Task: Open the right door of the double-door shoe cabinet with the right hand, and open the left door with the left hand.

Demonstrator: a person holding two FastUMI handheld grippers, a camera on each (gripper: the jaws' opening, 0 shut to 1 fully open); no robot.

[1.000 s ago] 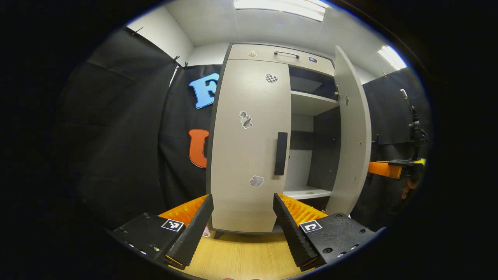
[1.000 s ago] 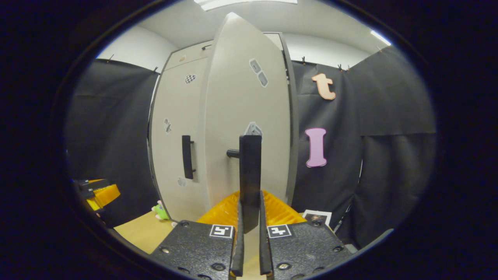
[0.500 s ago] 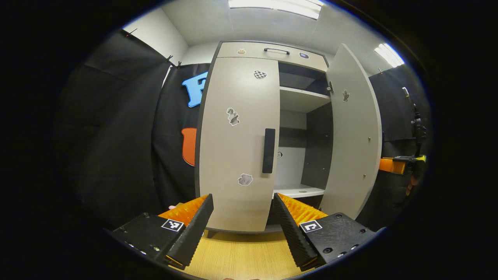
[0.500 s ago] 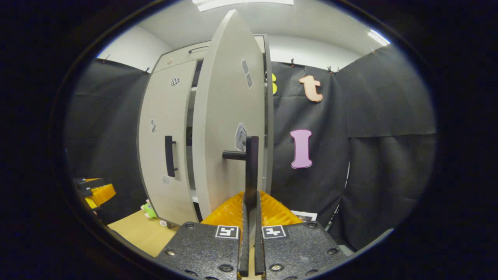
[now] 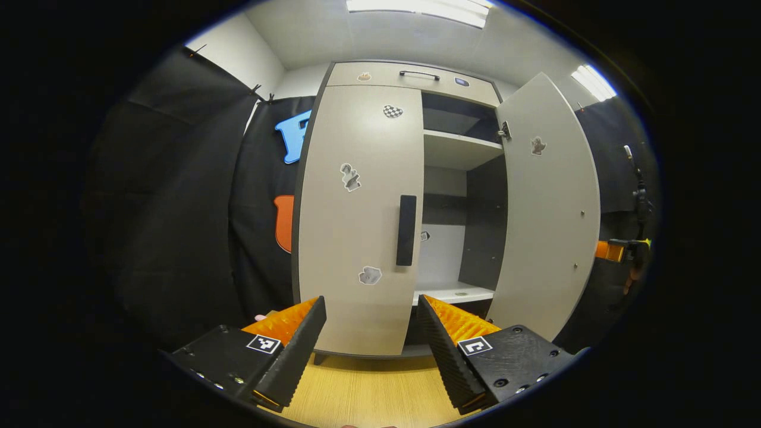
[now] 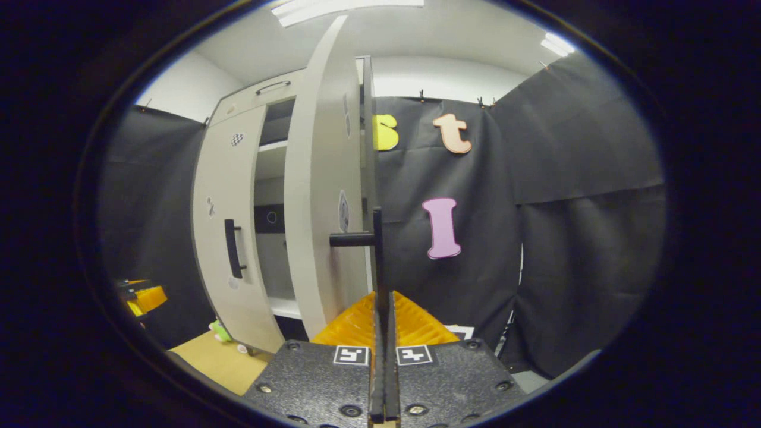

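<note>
My right gripper (image 6: 383, 333) has its fingers clamped on the right door handle (image 6: 377, 255). The right door (image 5: 547, 208) stands swung wide from the shoe cabinet (image 5: 416, 74), shelves (image 5: 455, 156) exposed. My left gripper (image 5: 371, 333) hangs short of the cabinet, fingers apart, nothing between them. The left door (image 5: 357, 220) is closed, its handle (image 5: 406, 230) untouched. The wood floor (image 5: 368, 392) lies below.

This is a staged recording booth inside a plain room, not a lived-in home. Black cloth (image 6: 571, 196) hangs clipped along its top as walls around a lone shoe cabinet (image 5: 357, 178) on a wood-look floor (image 5: 368, 395). Above are white walls and ceiling light panels (image 5: 422, 6).
</note>
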